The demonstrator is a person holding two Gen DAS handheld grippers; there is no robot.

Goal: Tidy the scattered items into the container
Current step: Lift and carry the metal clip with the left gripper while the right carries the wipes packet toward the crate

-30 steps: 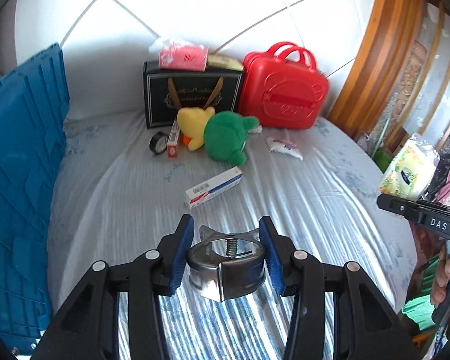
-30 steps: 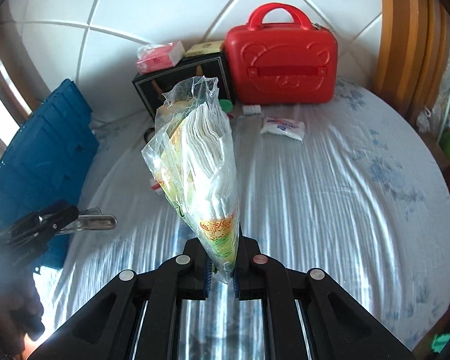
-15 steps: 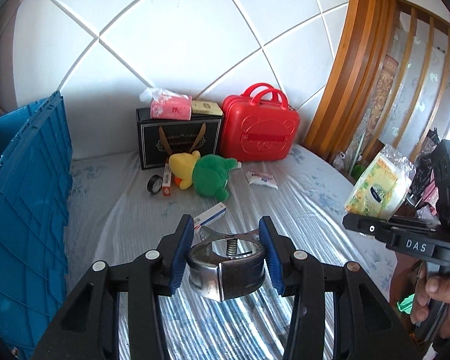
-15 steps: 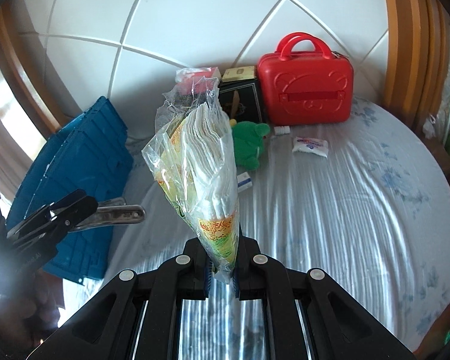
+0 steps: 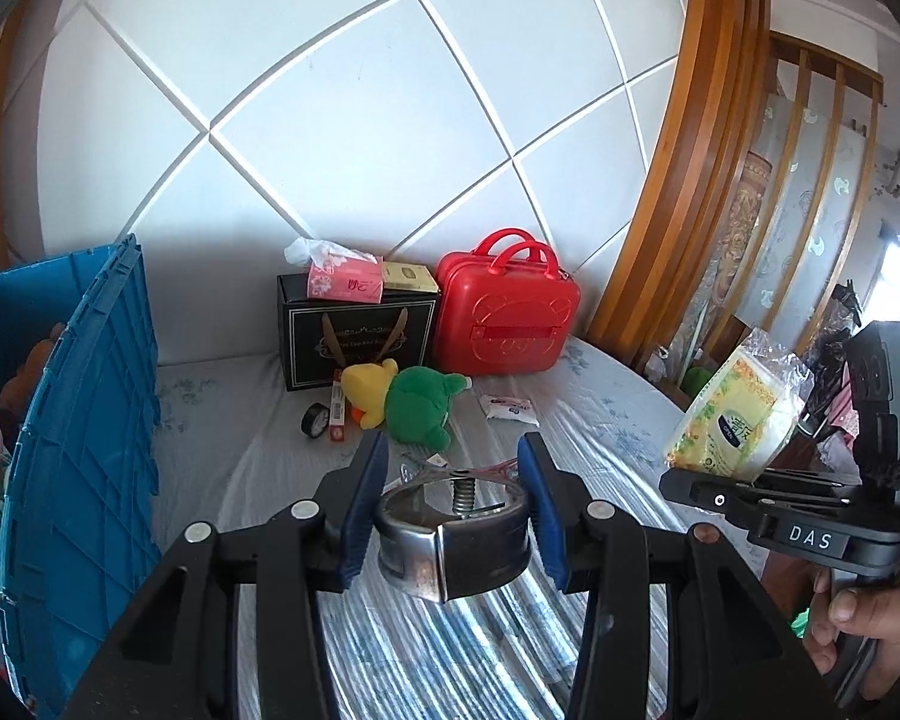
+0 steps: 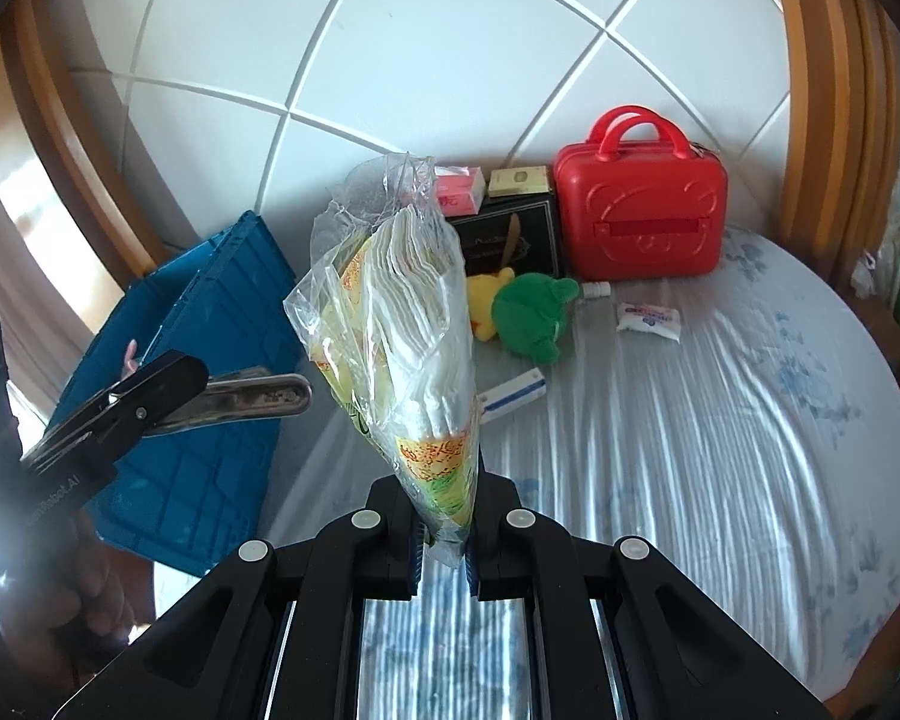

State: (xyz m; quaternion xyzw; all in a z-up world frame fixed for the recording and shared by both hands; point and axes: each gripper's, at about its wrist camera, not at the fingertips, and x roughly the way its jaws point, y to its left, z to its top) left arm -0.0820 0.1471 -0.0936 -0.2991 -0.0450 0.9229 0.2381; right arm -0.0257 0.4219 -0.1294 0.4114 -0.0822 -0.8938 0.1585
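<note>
Right now the left claw (image 5: 453,507) clamps a metal clip (image 5: 455,540) (jaws part-open around it), while the right claw (image 6: 444,552) pinches a napkin packet (image 6: 402,324) fully shut, both right of the blue crate (image 5: 84,450).

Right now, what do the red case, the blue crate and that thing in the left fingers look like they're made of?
Red case: glossy hard plastic, moulded bear relief. Blue crate: rigid plastic, ribbed wall. Clamp in the left fingers: shiny metal, probably steel, with a coil spring.
</note>
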